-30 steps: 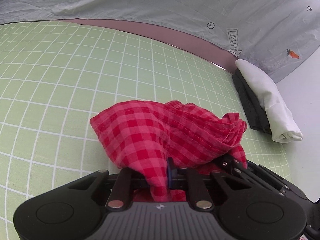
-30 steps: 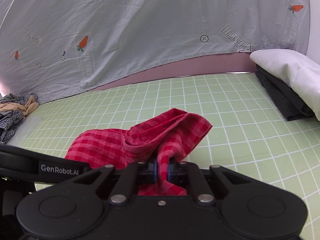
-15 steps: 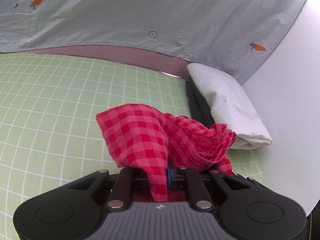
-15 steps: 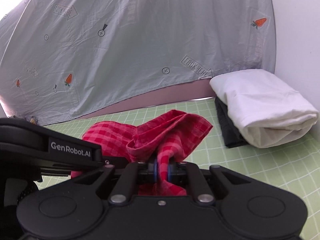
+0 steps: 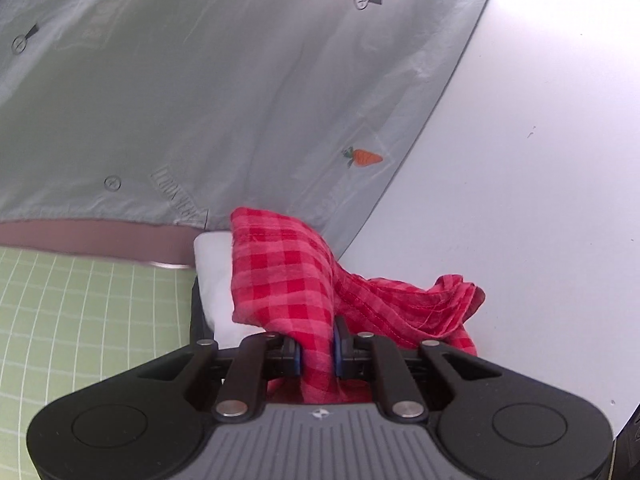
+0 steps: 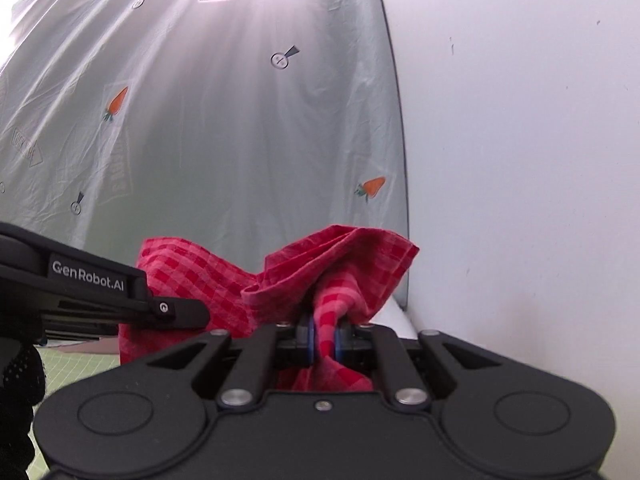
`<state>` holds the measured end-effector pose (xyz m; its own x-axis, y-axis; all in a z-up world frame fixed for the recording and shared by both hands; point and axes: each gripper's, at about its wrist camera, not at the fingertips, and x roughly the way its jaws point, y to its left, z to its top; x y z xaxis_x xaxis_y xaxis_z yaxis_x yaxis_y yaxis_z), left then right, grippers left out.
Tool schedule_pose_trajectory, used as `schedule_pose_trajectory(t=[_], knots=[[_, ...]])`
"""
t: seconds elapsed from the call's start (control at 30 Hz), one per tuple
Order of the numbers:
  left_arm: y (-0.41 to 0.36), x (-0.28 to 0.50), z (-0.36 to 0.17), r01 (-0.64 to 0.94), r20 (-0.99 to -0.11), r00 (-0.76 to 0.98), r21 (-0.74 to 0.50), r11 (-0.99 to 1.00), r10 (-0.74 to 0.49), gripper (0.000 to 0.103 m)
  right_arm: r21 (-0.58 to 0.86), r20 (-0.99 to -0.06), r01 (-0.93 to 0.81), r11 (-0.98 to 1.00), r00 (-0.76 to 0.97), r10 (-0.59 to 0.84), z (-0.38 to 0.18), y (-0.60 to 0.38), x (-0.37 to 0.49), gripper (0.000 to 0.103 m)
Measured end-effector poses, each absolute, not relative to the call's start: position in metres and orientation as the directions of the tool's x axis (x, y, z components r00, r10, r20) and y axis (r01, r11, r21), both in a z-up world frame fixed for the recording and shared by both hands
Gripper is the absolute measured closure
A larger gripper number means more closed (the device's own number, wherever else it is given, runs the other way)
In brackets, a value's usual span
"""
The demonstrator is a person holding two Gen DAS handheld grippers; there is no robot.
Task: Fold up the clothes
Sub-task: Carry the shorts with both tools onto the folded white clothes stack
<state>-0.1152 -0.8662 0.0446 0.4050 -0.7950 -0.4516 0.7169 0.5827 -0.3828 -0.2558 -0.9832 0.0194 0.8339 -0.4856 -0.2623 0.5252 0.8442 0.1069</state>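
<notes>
A red checked cloth (image 5: 288, 276) hangs bunched in the air, held at two places. My left gripper (image 5: 316, 346) is shut on one part of it. In the right wrist view the same red checked cloth (image 6: 344, 272) is pinched by my right gripper (image 6: 324, 338), which is shut. The body of the left gripper (image 6: 100, 296) shows at the left of that view, close beside the cloth. Below and behind the cloth lies a folded white garment (image 5: 214, 280) on a dark folded one (image 5: 196, 320), mostly hidden by the cloth.
A green grid mat (image 5: 80, 320) covers the table at lower left. A grey sheet (image 5: 200, 100) printed with carrots hangs behind, above a pink strip (image 5: 92, 236). A white wall (image 5: 520, 180) fills the right side. A gloved hand (image 6: 20, 376) shows at the left edge.
Both grippers have lifted the cloth and swung right toward the folded stack; the mat has dropped out of most of both views, and the white garment is now largely behind the cloth.
</notes>
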Motion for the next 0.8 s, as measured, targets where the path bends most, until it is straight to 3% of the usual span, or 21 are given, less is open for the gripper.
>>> schedule_pose_trajectory(t=[0.2, 0.23, 0.27, 0.33, 0.37, 0.4, 0.5, 0.53, 0.6, 0.8], knots=[[-0.906, -0.082, 0.051, 0.683, -0.413, 0.47, -0.388, 0.618, -0.78, 0.087, 0.055, -0.212, 0.572, 0.818, 0.808, -0.55, 0.029, -1.029, -0.228, 0.094], [-0.913, -0.076, 0.043, 0.659, -0.431, 0.484, -0.393, 0.641, -0.761, 0.084, 0.052, -0.238, 0.589, 0.807, 0.792, -0.562, 0.021, -1.037, -0.222, 0.093], [-0.92, -0.069, 0.033, 0.637, -0.457, 0.495, -0.389, 0.666, -0.739, 0.072, 0.048, -0.268, 0.606, 0.794, 0.774, -0.574, 0.013, -1.045, -0.216, 0.092], [-0.932, -0.059, 0.01, 0.605, -0.515, 0.508, -0.357, 0.712, -0.69, 0.058, 0.011, -0.325, 0.638, 0.77, 0.73, -0.601, -0.008, -1.059, -0.203, 0.082], [-0.935, -0.055, -0.001, 0.602, -0.542, 0.512, -0.327, 0.728, -0.667, 0.058, -0.029, -0.356, 0.652, 0.757, 0.701, -0.618, -0.019, -1.061, -0.198, 0.078], [-0.937, -0.053, -0.01, 0.597, -0.565, 0.511, -0.31, 0.74, -0.648, 0.058, -0.07, -0.386, 0.665, 0.744, 0.67, -0.635, -0.03, -1.063, -0.194, 0.067], [-0.931, -0.051, -0.03, 0.573, -0.601, 0.486, -0.329, 0.75, -0.635, 0.049, -0.1, -0.43, 0.686, 0.721, 0.624, -0.653, -0.049, -1.063, -0.196, 0.054], [-0.928, -0.052, -0.035, 0.565, -0.608, 0.474, -0.345, 0.749, -0.637, 0.041, -0.09, -0.436, 0.691, 0.717, 0.62, -0.652, -0.052, -1.062, -0.201, 0.04], [-0.921, -0.052, -0.043, 0.553, -0.623, 0.451, -0.367, 0.748, -0.639, 0.04, -0.071, -0.449, 0.702, 0.708, 0.612, -0.651, -0.059, -1.06, -0.209, 0.022], [-0.916, -0.059, -0.062, 0.582, -0.647, 0.396, -0.373, 0.723, -0.652, 0.04, 0.049, -0.533, 0.734, 0.677, 0.592, -0.604, -0.081, -1.06, -0.225, 0.014]])
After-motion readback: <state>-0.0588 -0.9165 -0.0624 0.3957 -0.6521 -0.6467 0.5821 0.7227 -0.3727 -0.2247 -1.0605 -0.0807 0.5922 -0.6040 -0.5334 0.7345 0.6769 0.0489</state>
